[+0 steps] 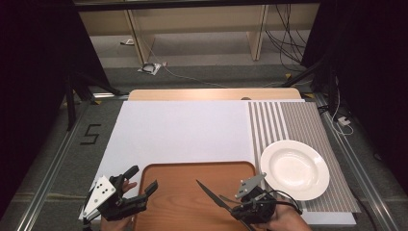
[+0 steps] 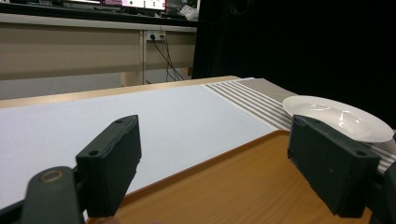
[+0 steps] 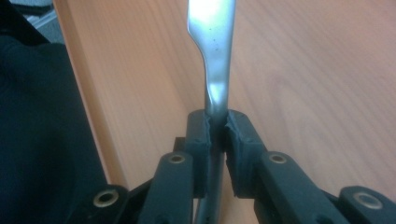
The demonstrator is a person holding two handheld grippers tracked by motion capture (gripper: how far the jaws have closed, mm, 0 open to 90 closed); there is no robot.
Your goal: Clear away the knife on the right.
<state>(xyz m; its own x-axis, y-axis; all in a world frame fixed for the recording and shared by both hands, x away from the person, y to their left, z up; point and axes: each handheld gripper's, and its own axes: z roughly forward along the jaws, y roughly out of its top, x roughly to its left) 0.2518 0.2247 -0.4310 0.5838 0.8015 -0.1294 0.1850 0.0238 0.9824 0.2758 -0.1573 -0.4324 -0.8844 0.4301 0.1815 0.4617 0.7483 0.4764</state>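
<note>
A wooden table [image 1: 211, 94] is covered by a white board [image 1: 183, 130]. On the right side lies a grey striped placemat [image 1: 308, 125] carrying a white plate [image 1: 294, 169] (empty). At the near edge sits a brown wooden tray [image 1: 192, 197], just beside the placemat

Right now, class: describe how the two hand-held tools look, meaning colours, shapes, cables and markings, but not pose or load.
Both are black, angular two-jaw devices. The left tool carries a pale grey three-cornered plate dotted with small dark holes; its jaws end in blocky rectangular pads with screw holes. The right tool bears a darker grey plate, and a black cable loops from its body. Its arms show brass-coloured rivets. No sleeves are visible.
</note>
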